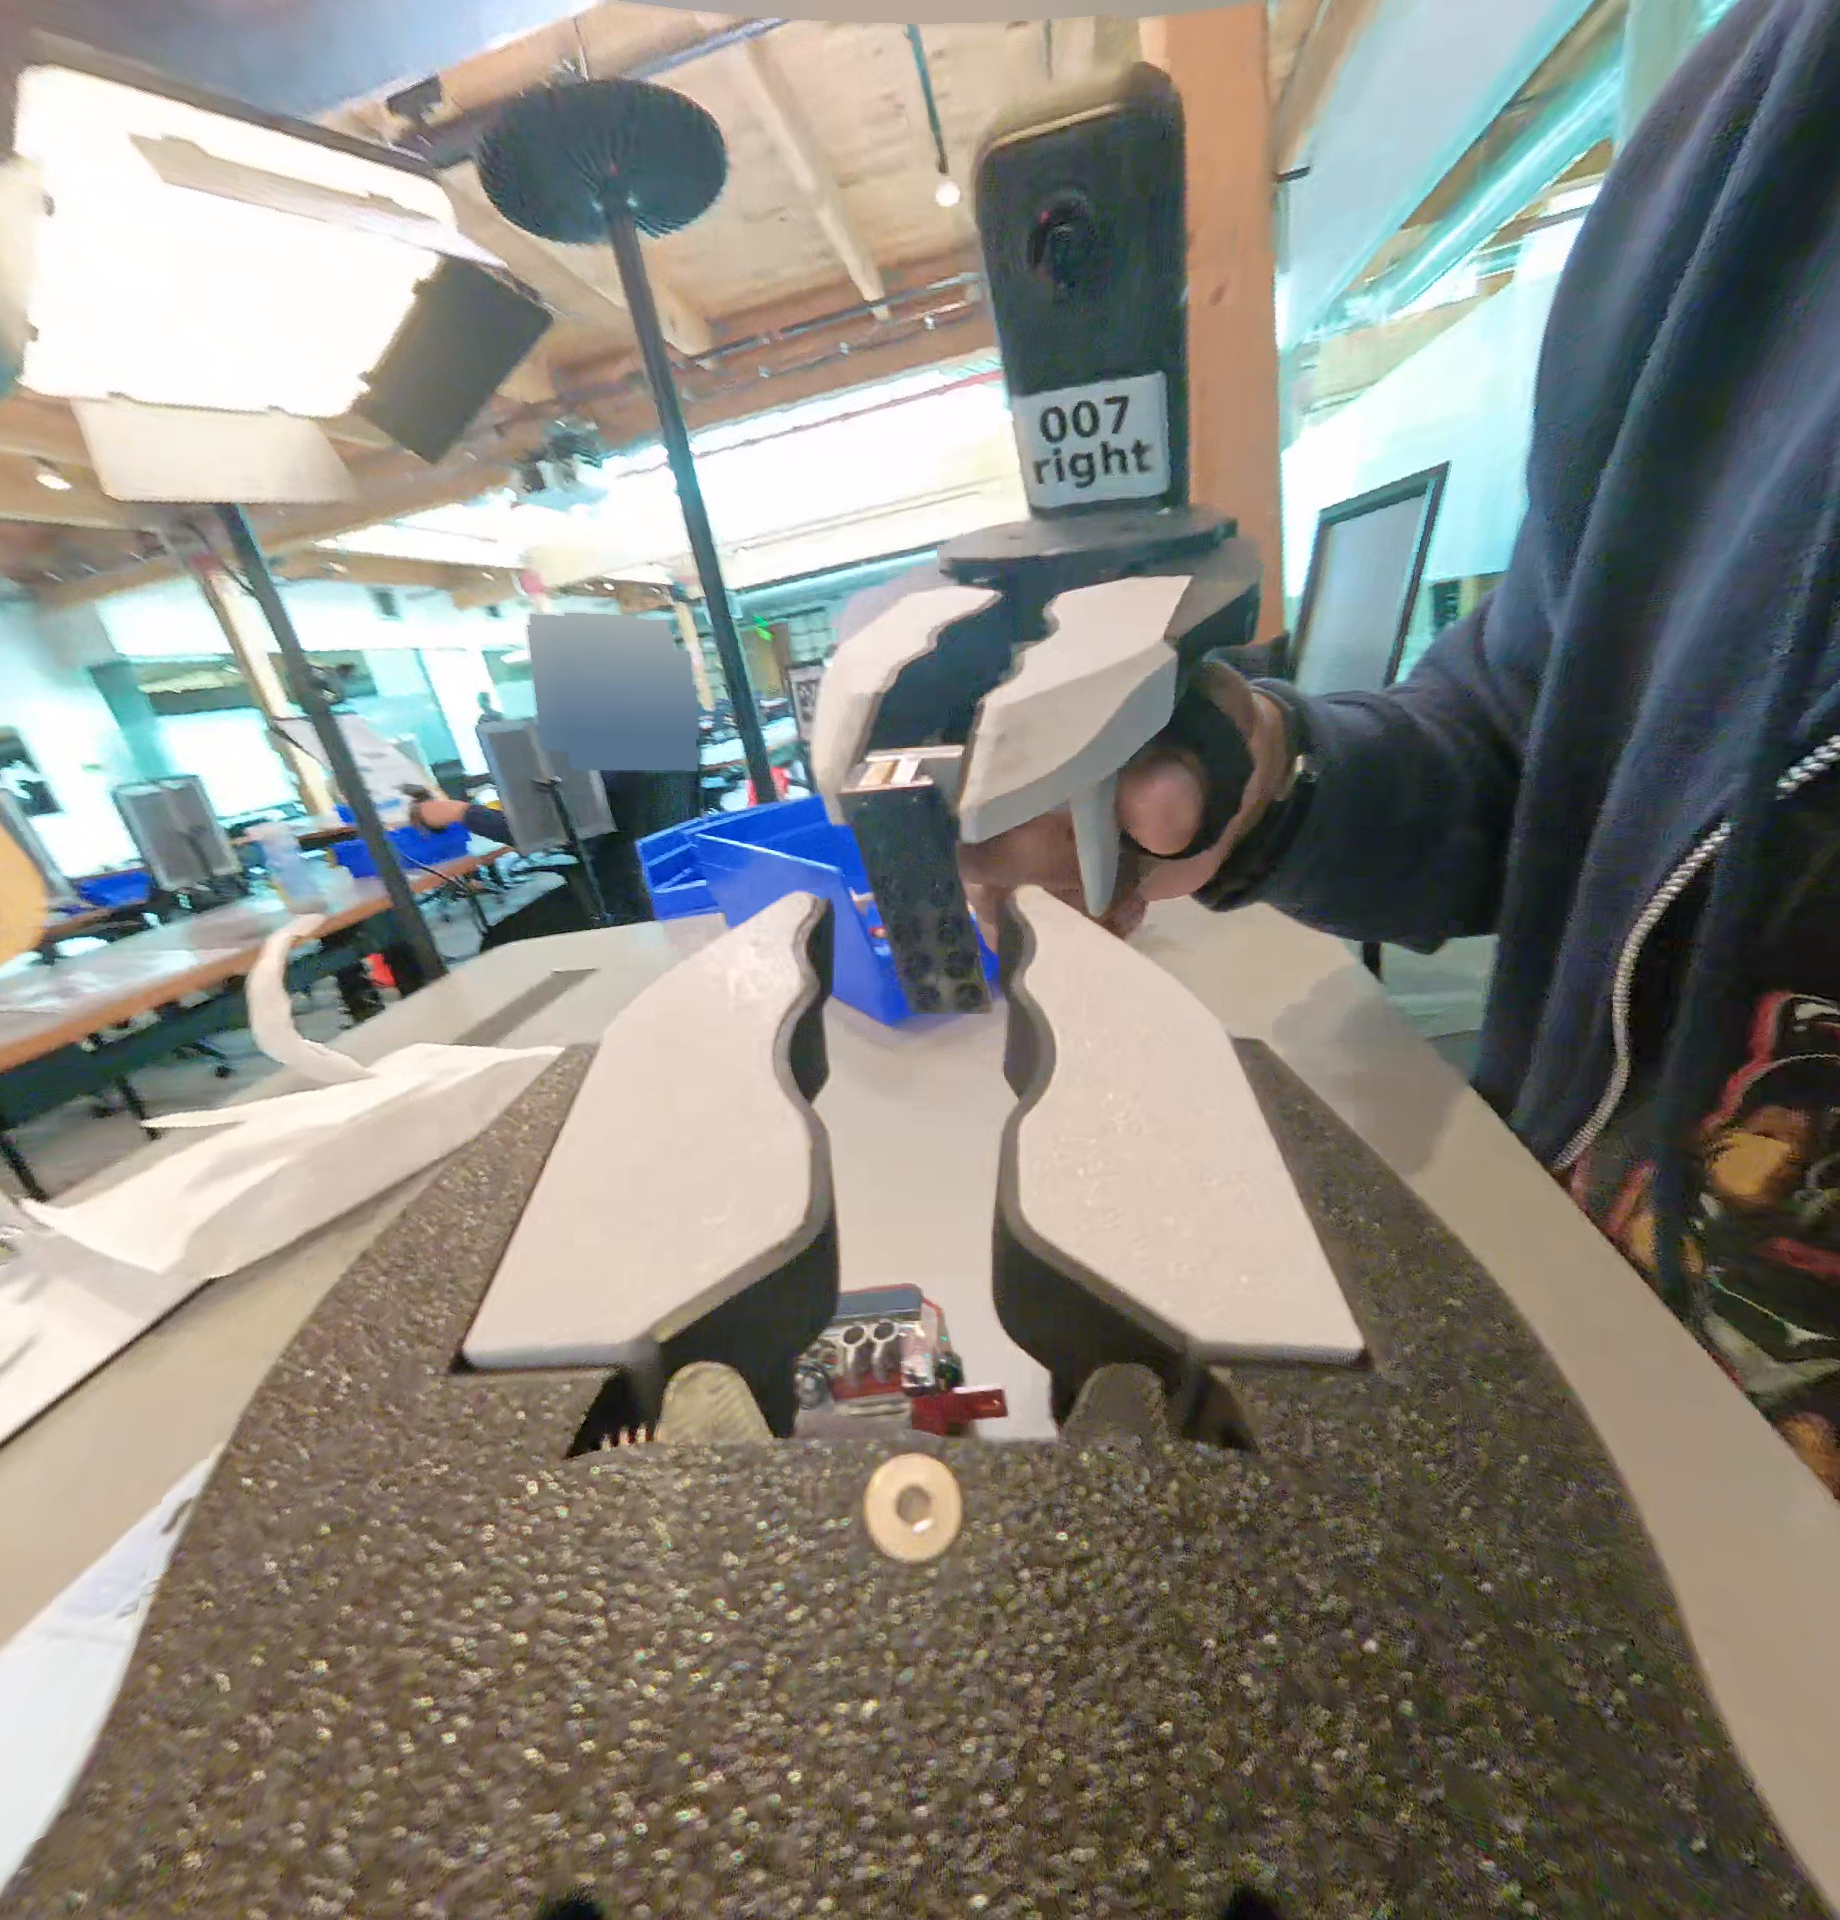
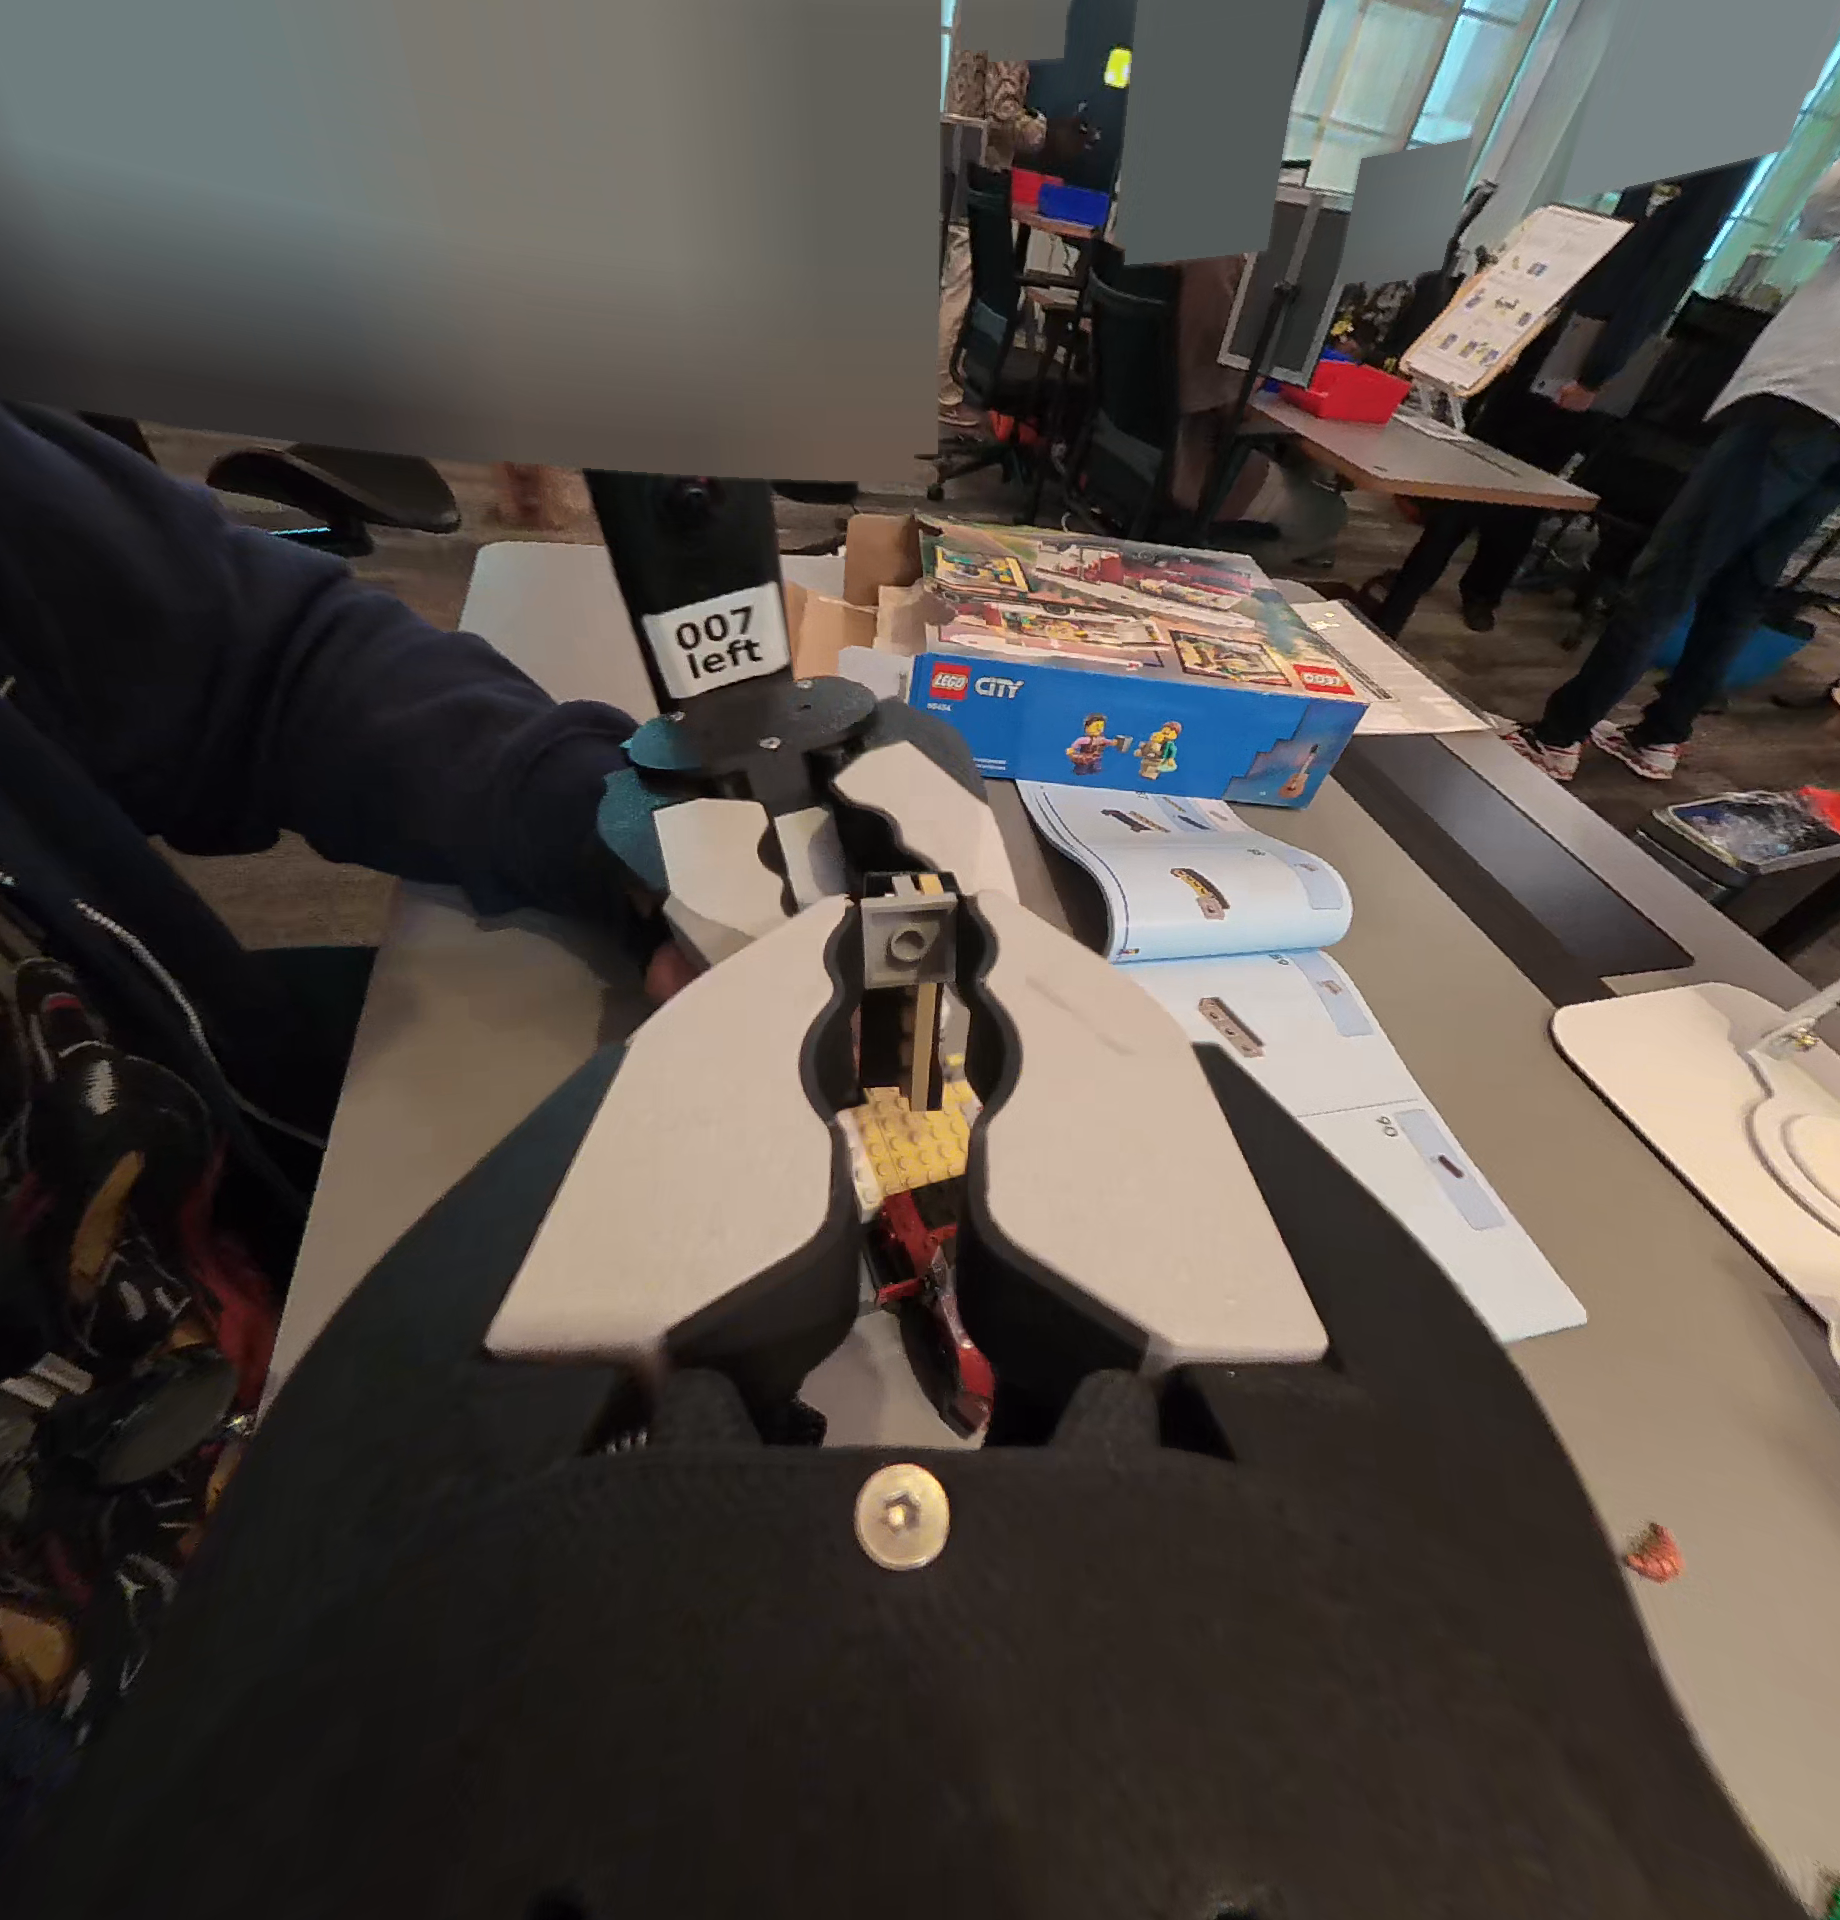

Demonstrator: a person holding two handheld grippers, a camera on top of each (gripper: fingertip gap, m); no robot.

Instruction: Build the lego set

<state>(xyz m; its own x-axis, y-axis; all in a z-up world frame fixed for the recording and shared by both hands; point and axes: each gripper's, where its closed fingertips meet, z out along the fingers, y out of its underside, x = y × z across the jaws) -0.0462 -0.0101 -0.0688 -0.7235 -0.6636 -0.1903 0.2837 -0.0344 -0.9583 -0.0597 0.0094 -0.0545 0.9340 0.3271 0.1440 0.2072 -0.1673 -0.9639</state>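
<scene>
the right tongs [image 2: 911,940] gripped a black brick stack [image 1: 921,904] topped by a small grey plate [image 2: 908,940], both fingers pressed on its upper end, holding it in the air above the table [image 2: 1467,1091]. the left tongs [image 1: 916,935] stood open just beside the stack's lower end, their fingertips apart from it and clamping nothing. a blue bin [image 1: 760,883] sat behind, a red toy vehicle [image 1: 885,1361] below, and an open booklet [image 2: 1259,935] lay by a blue box [image 2: 1134,717]. the stack looked to be mid-handling between the two tongs.
</scene>
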